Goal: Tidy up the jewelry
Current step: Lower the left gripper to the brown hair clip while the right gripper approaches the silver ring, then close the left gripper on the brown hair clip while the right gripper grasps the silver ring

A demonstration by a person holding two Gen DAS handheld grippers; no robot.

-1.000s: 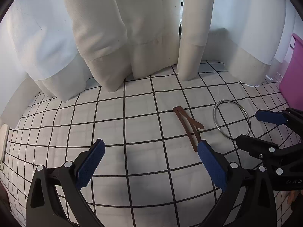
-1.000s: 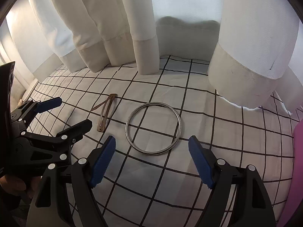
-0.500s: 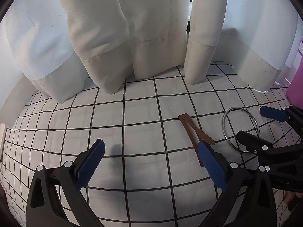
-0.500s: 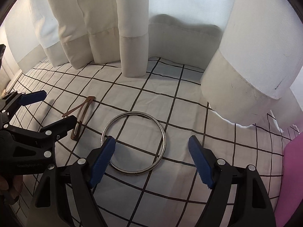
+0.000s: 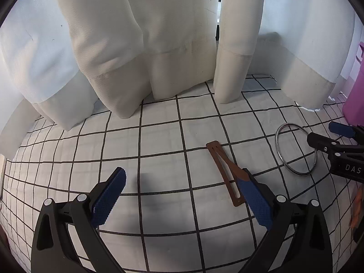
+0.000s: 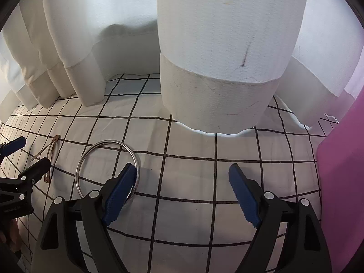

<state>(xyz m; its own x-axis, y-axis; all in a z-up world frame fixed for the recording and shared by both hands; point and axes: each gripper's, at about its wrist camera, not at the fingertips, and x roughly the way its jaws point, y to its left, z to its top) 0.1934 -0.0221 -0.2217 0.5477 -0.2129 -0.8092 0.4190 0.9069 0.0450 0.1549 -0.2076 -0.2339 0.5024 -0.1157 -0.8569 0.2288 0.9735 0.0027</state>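
Left wrist view: left claw (image 5: 180,195) sits nearest, jaws spread wide with only bare checked cloth between them, gripping nothing. Its right pad (image 5: 258,203) overlaps the near end of the brown hair clip (image 5: 224,169), which lies flat on the grid-patterned surface (image 5: 159,141); can't tell if pad and clip actually touch. Past the clip to the right, the silver bangle (image 5: 295,150) lies flat on the cloth, well apart from the clip. Right claw (image 5: 327,135) enters from the right edge, hovering over the bangle's far side. Behind everything, white curtain folds (image 5: 141,45) hang down to the cloth. Pink container (image 5: 355,95) at the far right edge.

Right wrist view: right claw (image 6: 183,183) jaws opening, nothing between them but cloth. Left pad (image 6: 120,193) covers the bangle's (image 6: 95,150) near right rim; the ring itself sits outside the gap, to the left. Hair clip (image 6: 52,152) further left, beside the left claw's tips (image 6: 28,154). Pink container wall (image 6: 341,170) close on the right. Curtain (image 6: 223,56) behind.
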